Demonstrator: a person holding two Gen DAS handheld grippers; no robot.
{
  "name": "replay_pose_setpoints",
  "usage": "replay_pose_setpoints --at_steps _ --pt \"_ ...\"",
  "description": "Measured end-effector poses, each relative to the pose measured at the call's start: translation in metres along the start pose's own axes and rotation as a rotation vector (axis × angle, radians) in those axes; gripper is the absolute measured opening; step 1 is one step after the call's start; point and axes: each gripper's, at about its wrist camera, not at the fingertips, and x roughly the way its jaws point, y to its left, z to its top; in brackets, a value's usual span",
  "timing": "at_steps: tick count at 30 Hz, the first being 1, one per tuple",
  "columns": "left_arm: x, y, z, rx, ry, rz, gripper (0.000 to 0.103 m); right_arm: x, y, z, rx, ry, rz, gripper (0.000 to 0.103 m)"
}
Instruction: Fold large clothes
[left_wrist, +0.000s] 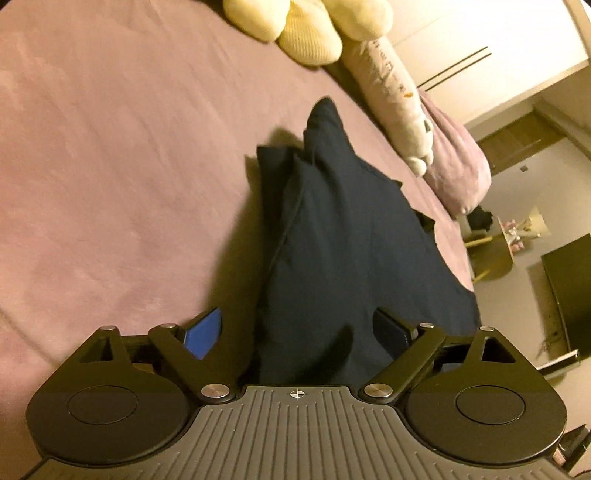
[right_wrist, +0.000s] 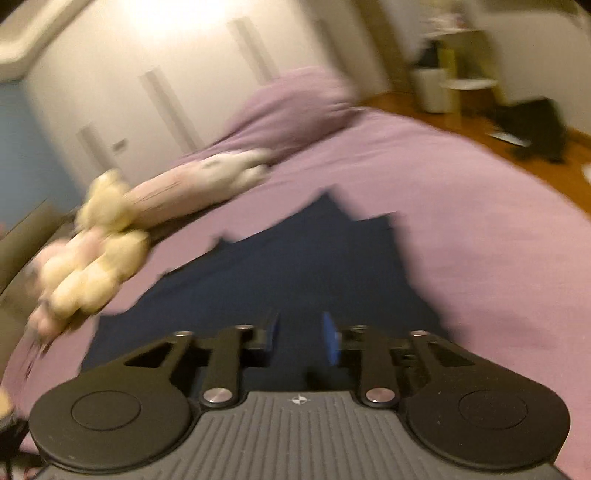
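Bed sheet (left_wrist: 110, 147), mauve — spread over the whole left and far part of the left wrist view; it bears everything listed below.

Left gripper (left_wrist: 299, 328) — jaws spread wide, one blue pad (left_wrist: 207, 332) over the sheet at left, the other over dark cloth at right. Nothing is gripped; the cloth passes beneath the gap, and no pad is seen pressing on it.

Navy garment (left_wrist: 332, 240) — laid on the sheet right of centre, near the bed's right edge. It is seen gathered into a long, layered bundle, with a seam line running along its left flank. Long axis: near to far, from under the gripper away toward the plush toys; the broad end lies near, the narrow peaked end far. In the right wrist view the navy garment (right_wrist: 295, 266) is shown the same way, wide near and jagged at its far edge.

Plush toys (left_wrist: 295, 33), cream, and a long pale bolster (left_wrist: 391, 107) — ranged along the far right of the sheet, apart from the garment.

Right gripper (right_wrist: 298, 338) — jaws drawn to a narrow gap above the dark cloth; the view is blurred, and whether cloth is pinched cannot be told.

Progress, as judged: at least one lengthwise fold appears done, since layers are stacked. A crosswise fold bringing the far end to the near one, and a squaring of the ragged far edge, appear left.
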Motion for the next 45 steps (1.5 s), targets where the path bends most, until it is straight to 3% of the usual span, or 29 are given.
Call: replay_pose_setpoints --at_steps 5,9,13,14,15,18,22,26,30,34,39,43,45 --pt "0.028 -0.003 0.002 -0.006 0.016 0.026 0.095 0.056 0.067 -0.023 -0.143 0.035 0.057 0.021" --pt "0.036 -0.004 0.005 -0.015 -0.006 0.020 0.095 0.098 0.078 -0.042 -0.172 0.109 0.063 0.021" --pt "0.040 -0.010 0.008 0.011 -0.011 0.030 0.094 0.089 0.091 -0.062 -0.354 0.090 0.007 0.021" --pt "0.040 -0.011 0.009 0.013 -0.012 0.032 0.093 0.085 0.096 -0.058 -0.365 0.084 0.002 0.015" --pt "0.041 -0.012 0.010 0.014 -0.015 0.033 0.092 0.079 0.098 -0.054 -0.355 0.062 0.010 0.010" --pt "0.044 -0.017 0.012 0.014 -0.021 0.037 0.086 0.070 0.101 -0.045 -0.340 -0.012 0.004 0.010" --pt "0.047 -0.021 0.012 0.016 -0.017 0.034 0.077 0.092 0.092 -0.058 -0.326 0.105 -0.005 0.010" --pt "0.045 -0.020 0.014 0.016 -0.015 0.029 0.070 0.085 0.095 -0.057 -0.329 0.100 -0.015 0.009" --pt "0.039 -0.022 0.015 0.033 -0.024 0.012 0.053 0.069 0.106 -0.057 -0.331 0.046 0.016 0.008" --pt "0.025 -0.034 0.018 0.040 -0.030 -0.026 0.041 0.084 0.100 -0.078 -0.321 0.101 0.006 0.008" --pt "0.006 -0.068 0.028 0.087 -0.047 -0.056 0.039 0.087 0.092 -0.065 -0.249 0.139 0.029 0.006" --pt "-0.006 -0.101 0.031 0.128 -0.048 -0.081 0.037 0.064 0.082 -0.061 -0.206 0.084 0.024 0.006" --pt "-0.007 -0.124 0.029 0.148 -0.033 -0.110 0.036 0.068 0.066 -0.068 -0.134 0.126 0.043 0.003"
